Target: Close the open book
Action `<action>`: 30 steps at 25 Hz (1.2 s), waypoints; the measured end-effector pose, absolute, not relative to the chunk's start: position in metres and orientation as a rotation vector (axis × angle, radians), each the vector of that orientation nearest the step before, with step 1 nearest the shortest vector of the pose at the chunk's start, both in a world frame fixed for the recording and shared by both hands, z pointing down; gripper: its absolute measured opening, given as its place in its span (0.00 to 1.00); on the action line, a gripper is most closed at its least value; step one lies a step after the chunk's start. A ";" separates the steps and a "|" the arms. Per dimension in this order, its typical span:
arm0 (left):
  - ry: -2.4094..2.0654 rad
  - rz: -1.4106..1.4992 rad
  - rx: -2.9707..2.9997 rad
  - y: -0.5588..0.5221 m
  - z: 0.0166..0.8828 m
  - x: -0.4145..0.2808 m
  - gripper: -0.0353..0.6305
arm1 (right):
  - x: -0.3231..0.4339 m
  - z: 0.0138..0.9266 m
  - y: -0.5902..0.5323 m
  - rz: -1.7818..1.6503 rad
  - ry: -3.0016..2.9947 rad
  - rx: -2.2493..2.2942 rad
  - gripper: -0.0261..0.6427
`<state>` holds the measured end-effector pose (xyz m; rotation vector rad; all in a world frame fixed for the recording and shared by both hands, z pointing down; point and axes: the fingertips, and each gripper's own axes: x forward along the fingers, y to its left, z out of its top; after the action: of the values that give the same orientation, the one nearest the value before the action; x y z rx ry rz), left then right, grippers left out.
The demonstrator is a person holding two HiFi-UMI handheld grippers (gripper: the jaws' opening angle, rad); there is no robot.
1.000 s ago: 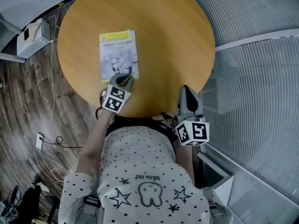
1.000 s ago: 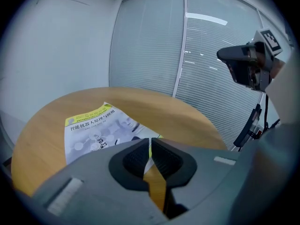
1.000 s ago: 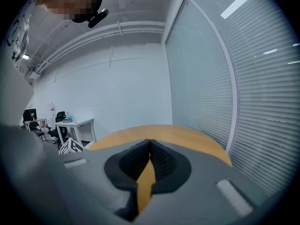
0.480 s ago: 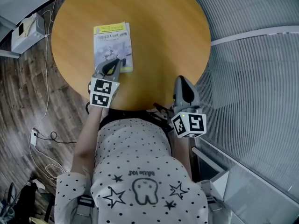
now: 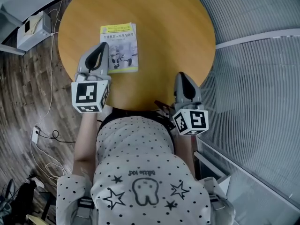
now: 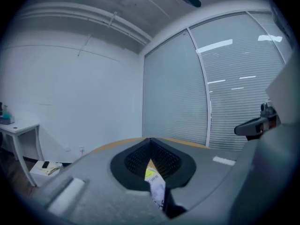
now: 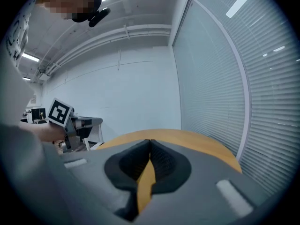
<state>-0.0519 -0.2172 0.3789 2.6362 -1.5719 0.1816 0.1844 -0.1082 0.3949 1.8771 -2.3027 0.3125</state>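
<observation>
The book [image 5: 120, 47] lies closed and flat on the round wooden table [image 5: 164, 32], its yellow and white cover up. My left gripper [image 5: 101, 46] hangs in the air above the book's left edge, clear of it, with its jaws shut and nothing in them. In the left gripper view a strip of the cover [image 6: 155, 183] shows through the slit below the closed left gripper [image 6: 150, 146]. My right gripper [image 5: 182, 77] is shut and empty over the table's near edge. In the right gripper view the right gripper [image 7: 150, 145] points across the tabletop [image 7: 192, 140].
A white box [image 5: 33, 30] and cables [image 5: 49, 136] lie on the wooden floor left of the table. Slatted blinds [image 5: 262, 88] run along the right. A white desk [image 6: 18, 128] stands by the far wall.
The left gripper has lifted off the book's near edge and risen toward the camera, shifting left. The book stays closed in place. The right gripper has kept still.
</observation>
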 end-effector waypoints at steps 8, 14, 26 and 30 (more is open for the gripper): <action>-1.709 -0.004 2.702 -0.150 0.335 -0.025 0.06 | 0.228 0.432 -0.071 0.313 -2.383 1.868 0.04; -1.756 -0.093 2.666 -0.122 0.309 -0.048 0.06 | 0.227 0.419 -0.071 0.295 -2.419 1.858 0.04; -1.824 -0.019 2.576 -0.087 0.307 -0.075 0.06 | 0.220 0.398 -0.079 0.281 -2.458 1.788 0.04; -1.847 0.044 2.533 -0.080 0.320 -0.083 0.06 | 0.216 0.395 -0.079 0.268 -2.464 1.749 0.04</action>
<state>-0.0825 -0.0795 0.3196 2.5327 -1.8471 0.0441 0.2155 -0.0793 0.3954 1.7493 -2.4645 0.2683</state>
